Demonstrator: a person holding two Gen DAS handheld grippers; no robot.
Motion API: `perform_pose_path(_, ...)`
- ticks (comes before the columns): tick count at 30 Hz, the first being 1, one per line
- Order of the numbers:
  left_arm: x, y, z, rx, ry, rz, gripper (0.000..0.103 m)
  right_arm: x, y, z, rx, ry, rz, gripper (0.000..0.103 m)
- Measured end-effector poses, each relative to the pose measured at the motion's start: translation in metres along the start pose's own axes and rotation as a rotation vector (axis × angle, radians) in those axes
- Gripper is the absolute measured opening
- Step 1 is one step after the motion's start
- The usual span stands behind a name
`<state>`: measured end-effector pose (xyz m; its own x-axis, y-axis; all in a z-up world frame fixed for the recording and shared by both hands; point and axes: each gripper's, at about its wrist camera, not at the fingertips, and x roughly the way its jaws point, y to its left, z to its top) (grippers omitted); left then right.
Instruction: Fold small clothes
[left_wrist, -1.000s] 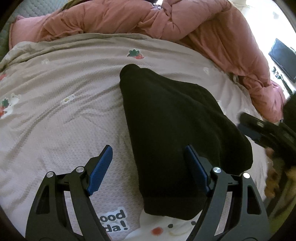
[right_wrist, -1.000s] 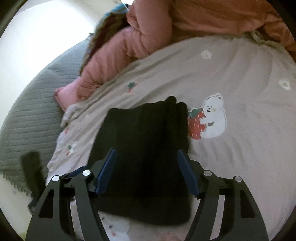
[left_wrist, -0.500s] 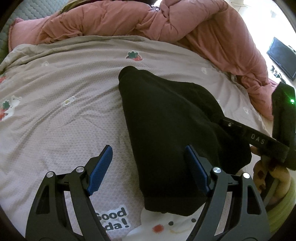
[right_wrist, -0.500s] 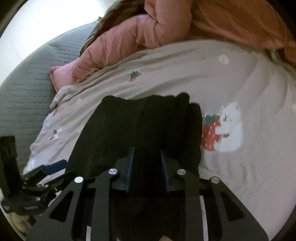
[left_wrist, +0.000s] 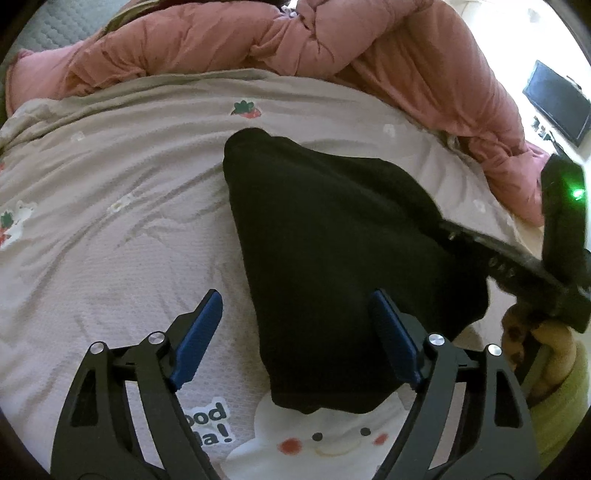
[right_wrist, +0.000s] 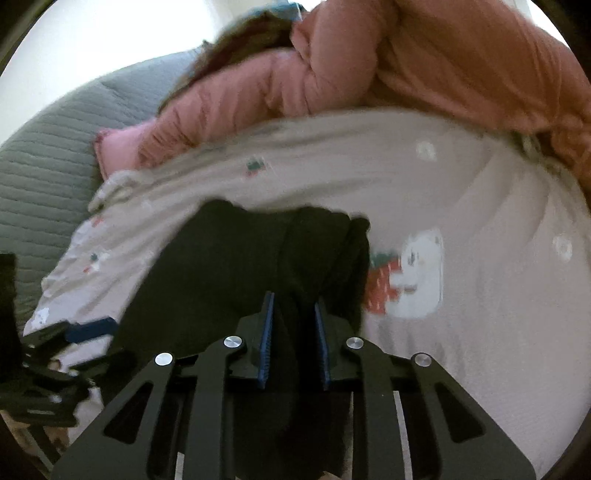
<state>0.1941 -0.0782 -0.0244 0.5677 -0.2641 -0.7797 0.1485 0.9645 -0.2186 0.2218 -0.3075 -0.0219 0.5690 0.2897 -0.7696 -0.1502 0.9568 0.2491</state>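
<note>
A folded black garment (left_wrist: 325, 229) lies on a pale printed bedsheet (left_wrist: 110, 240). My left gripper (left_wrist: 295, 295) hangs over the garment's near left part. Its jaws are opening; the left pad is over bare sheet, the right pad is over the cloth, and neither presses. My right gripper (right_wrist: 294, 299) is shut on a raised fold of the black garment (right_wrist: 221, 266) at its near edge. In the left wrist view the right gripper (left_wrist: 480, 247) comes in from the right onto the cloth's right side. The right wrist view catches the left gripper (right_wrist: 92, 326) at the lower left.
A rumpled pink duvet (left_wrist: 258, 40) is heaped along the far side of the bed, and it also shows in the right wrist view (right_wrist: 406, 66). A grey quilted cover (right_wrist: 37, 166) lies to the left. A dark screen (left_wrist: 557, 103) stands off the bed at the right. A hand (left_wrist: 546, 332) holds the right gripper.
The right gripper came onto the garment from the right and shut on a fold of it. It then rolled slightly. The left gripper stayed in place.
</note>
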Motion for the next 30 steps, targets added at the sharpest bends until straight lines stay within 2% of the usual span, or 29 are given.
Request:
perform_pose_path(2,0.003,0.001,-0.002,-0.007,0.007,-0.006,0.078,0.006,-0.004,-0.006,0.012,0.011,-0.012,0.023)
perform_pose_path(4,0.004,0.002,-0.003,-0.005,0.009,-0.007,0.078,0.006,-0.006,-0.009,0.019,0.007,-0.028,0.031)
perform_pose_path(11,0.003,0.003,-0.003,-0.003,0.011,-0.005,0.079,0.001,0.005,-0.010,-0.044,-0.003,-0.111,0.038)
perform_pose_path(18,-0.003,0.005,-0.008,-0.003,0.002,-0.005,0.079,-0.028,0.001,-0.022,0.017,0.003,-0.025,0.041)
perform_pose_path(24,0.002,0.006,-0.016,0.005,0.012,-0.009,0.082,-0.009,-0.008,-0.036,0.032,0.056,-0.058,0.044)
perform_pose_path(26,0.001,0.008,-0.018,-0.007,0.012,-0.014,0.082,-0.011,-0.006,-0.036,0.035,0.049,-0.068,0.047)
perform_pose_path(30,-0.006,0.009,-0.020,-0.005,0.003,-0.009,0.081,-0.030,0.000,-0.034,0.005,-0.003,-0.105,0.061)
